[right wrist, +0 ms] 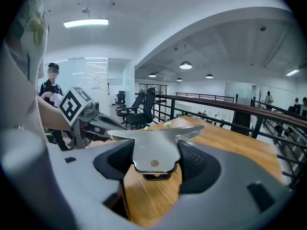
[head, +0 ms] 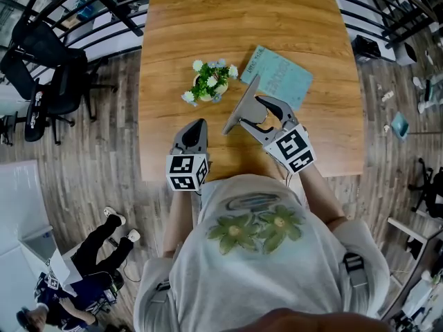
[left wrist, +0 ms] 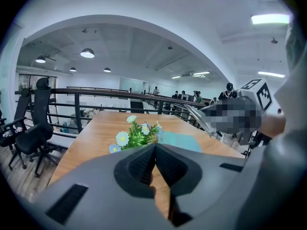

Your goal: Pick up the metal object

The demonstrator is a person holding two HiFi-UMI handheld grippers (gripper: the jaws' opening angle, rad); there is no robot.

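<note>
The metal object (head: 241, 106) is a flat, shiny plate with a long pointed wing. It is lifted clear of the wooden table (head: 194, 26), and my right gripper (head: 250, 112) is shut on it. In the right gripper view the plate (right wrist: 154, 150) sits clamped between both pads, its wings spreading sideways. My left gripper (head: 198, 124) hovers near the table's front edge, shut with nothing in it. Seen from the left gripper view, its jaws (left wrist: 155, 151) meet in a closed seam, and the plate (left wrist: 197, 118) shows at the right.
A small pot of white flowers (head: 210, 81) stands mid-table, just left of the plate. A teal book (head: 278, 77) lies behind the right gripper. Black railings run round the table's far sides. Office chairs (head: 41, 81) stand on the floor at left.
</note>
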